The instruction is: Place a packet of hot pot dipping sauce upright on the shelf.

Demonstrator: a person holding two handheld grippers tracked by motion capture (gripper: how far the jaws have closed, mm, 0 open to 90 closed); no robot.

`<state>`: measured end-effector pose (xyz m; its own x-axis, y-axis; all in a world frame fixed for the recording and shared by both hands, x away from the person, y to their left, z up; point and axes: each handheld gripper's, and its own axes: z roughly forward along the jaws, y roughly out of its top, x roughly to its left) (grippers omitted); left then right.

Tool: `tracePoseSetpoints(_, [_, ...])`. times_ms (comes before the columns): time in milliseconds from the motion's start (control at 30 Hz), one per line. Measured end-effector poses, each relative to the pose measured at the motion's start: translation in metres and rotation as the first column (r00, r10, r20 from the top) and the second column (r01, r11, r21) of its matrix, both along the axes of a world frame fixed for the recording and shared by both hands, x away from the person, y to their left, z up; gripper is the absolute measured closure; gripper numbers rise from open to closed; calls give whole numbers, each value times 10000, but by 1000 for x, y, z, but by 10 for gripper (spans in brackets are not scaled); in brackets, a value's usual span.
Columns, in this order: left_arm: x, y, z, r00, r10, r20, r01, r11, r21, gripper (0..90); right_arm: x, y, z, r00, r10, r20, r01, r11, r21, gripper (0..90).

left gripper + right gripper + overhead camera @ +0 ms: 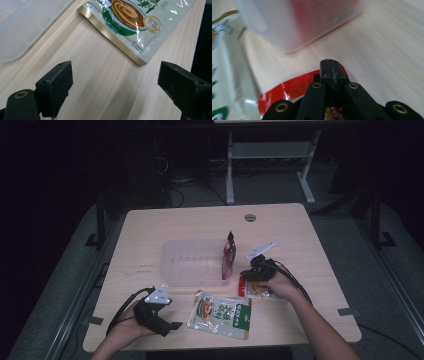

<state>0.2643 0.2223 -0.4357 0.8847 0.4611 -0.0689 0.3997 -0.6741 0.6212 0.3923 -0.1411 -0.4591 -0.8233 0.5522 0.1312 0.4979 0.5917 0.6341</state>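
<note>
Red packet (pixel 257 289): lies flat on the table, lower right of centre in the high view, just right of the green packet and just below the tub's right corner; its red edge shows at the bottom of the right gripper view (pixel 287 91).
Right gripper (pixel 251 274): sits over the red packet in the high view, held by the person's right hand (pixel 280 285); in the right gripper view the two black jaws are pressed together at bottom centre (pixel 331 72), clenched on the red packet's edge, which passes under them.
Left gripper (pixel 172 325): rests at the lower left of the high view in the person's left hand (pixel 132 322); in the left gripper view its jaws stand wide apart (pixel 115 80), released, with bare wood between them.
Green packet (pixel 220 314): flat on the table at bottom centre of the high view, between the two grippers; in the left gripper view its gold-edged corner (pixel 130 27) lies ahead of the jaws, apart from them.
Clear plastic tub (pixel 172 265): centre of the table, just above both packets; blurred at the top of the right gripper view (pixel 274 27).
Red pouch (pixel 229 257): stands upright inside the tub, against its right wall.
Table (pixel 320 245): light wood.
</note>
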Motion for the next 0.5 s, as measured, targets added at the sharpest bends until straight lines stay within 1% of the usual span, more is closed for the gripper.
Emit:
tracePoseSetpoints(100, [-1, -2, 0, 10000, -19, 6, 19, 10000, -96, 122, -5, 1, -1, 9996, 255, -84, -256, 9996, -74, 898])
tracePoseSetpoints(133, [-1, -2, 1, 10000, -60, -9, 60, 10000, -59, 123, -7, 1, -1, 9994, 317, -129, -318, 9995, -63, 898])
tracePoseSetpoints(200, [-1, -4, 2, 10000, -33, 58, 34, 9998, -190, 123, -10, 0, -1, 9989, 455, -119, -456, 9989, -124, 898])
tracePoseSetpoints(233, [-2, -5, 4, 10000, -34, 70, 36, 9996, -286, 123, -12, 0, -1, 9989, 429, -188, -431, 9990, -92, 898])
tracePoseSetpoints(267, [-3, -7, 5, 10000, -42, 80, 45, 9993, -374, 123, -13, -1, -1, 9988, 467, -120, -468, 9988, -114, 898])
tracePoseSetpoints(300, [-3, -9, 8, 9998, -78, 181, 85, 9993, -366, 125, -14, -1, -1, 9989, 442, -154, -443, 9990, -83, 897])
tracePoseSetpoints(367, [-5, -16, 11, 9997, -91, 238, 103, 9987, -503, 136, -14, -3, 2, 9993, 346, -110, -345, 9994, 79, 896])
tracePoseSetpoints(433, [-5, -23, 15, 9996, 13, 288, 6, 9977, -675, 150, -15, -9, 9, 9999, 136, -51, -134, 9991, 408, 865])
tracePoseSetpoints(467, [-5, -26, 17, 9995, 7, 313, 17, 9971, -760, 179, -16, -13, 12, 10000, 21, -49, -18, 9986, 535, 856])
tracePoseSetpoints(500, [-4, -30, 18, 9994, 8, 350, 23, 9962, -874, 204, -17, -17, 15, 10000, -50, 47, 47, 9980, 628, 844])
